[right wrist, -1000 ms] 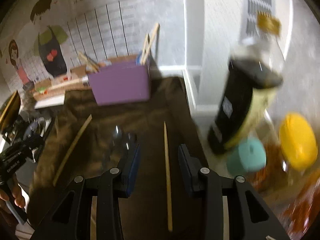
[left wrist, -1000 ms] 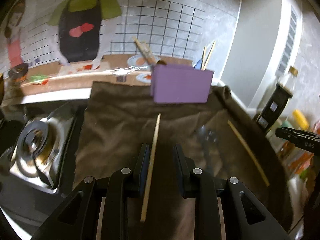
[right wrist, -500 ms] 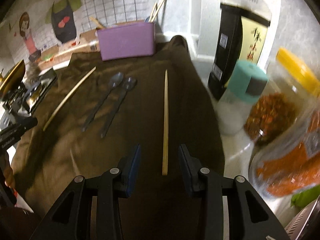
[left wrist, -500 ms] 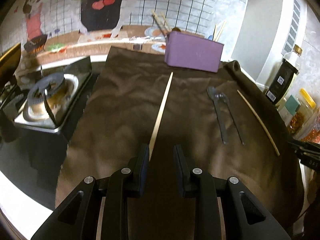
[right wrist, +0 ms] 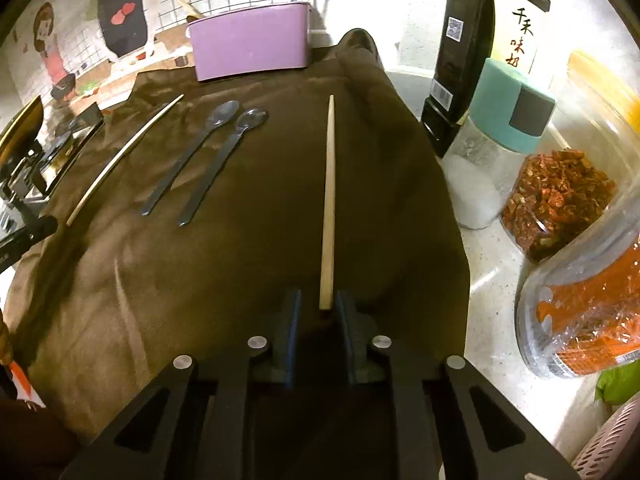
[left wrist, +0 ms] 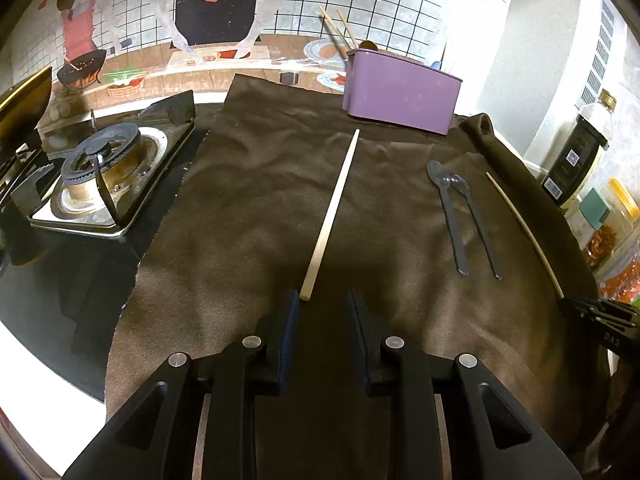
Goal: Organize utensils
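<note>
Kitchen — gas stove (left wrist: 100, 168), spice jars (right wrist: 556, 204)

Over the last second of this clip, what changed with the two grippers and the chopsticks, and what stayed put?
Both grippers dropped the chopsticks they were carrying onto the brown cloth. The left gripper hangs open just behind its chopstick. The right gripper has just been closing, its jaws narrowing around the near end of the other chopstick; contact is unclear. The two spoons and the purple utensil holder stayed put.
</note>
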Motion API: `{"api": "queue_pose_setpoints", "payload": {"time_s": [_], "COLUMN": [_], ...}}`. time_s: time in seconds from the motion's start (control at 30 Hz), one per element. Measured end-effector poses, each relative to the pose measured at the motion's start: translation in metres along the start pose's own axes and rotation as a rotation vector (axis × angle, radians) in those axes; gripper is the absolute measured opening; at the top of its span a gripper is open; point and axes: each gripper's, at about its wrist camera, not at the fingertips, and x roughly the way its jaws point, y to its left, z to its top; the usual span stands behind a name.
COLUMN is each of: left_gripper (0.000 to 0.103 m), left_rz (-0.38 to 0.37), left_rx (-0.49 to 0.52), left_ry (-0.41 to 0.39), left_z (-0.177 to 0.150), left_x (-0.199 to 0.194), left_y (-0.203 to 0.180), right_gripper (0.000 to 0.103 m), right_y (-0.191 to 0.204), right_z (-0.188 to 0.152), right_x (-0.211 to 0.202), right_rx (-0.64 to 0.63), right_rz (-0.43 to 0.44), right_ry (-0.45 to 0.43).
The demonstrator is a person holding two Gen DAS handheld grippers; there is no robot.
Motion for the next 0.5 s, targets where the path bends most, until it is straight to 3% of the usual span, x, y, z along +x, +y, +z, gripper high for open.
{"api": "queue_pose_setpoints", "payload": {"time_s": [0.2, 0.27, 0.5], "left_gripper": [0.026, 0.026, 0.026], "left_rz": [0.010, 0.011, 0.013], "left_rx": [-0.005, -0.003, -0.008], "left_ry": [0.007, 0.010, 0.013], "left_z": [-0.0001, -0.0001, 0.0001], "left_x": [0.0009, 0.0015, 0.0024], "left_y": [0.0012, 0.0020, 0.0037], "right_gripper": [0.014, 0.006, 0.006], "right_y": [0.0053, 0.0052, 0.0060], "right_z": [0.0019, 0.0026, 0.0044], "right_x": [0.0064, 0.0062, -0.0030], "right_rx": [-0.028, -0.029, -0.021], "right_rz": [-0.036, -0.036, -0.034], "right_ry": [0.008, 0.006, -0.036]}}
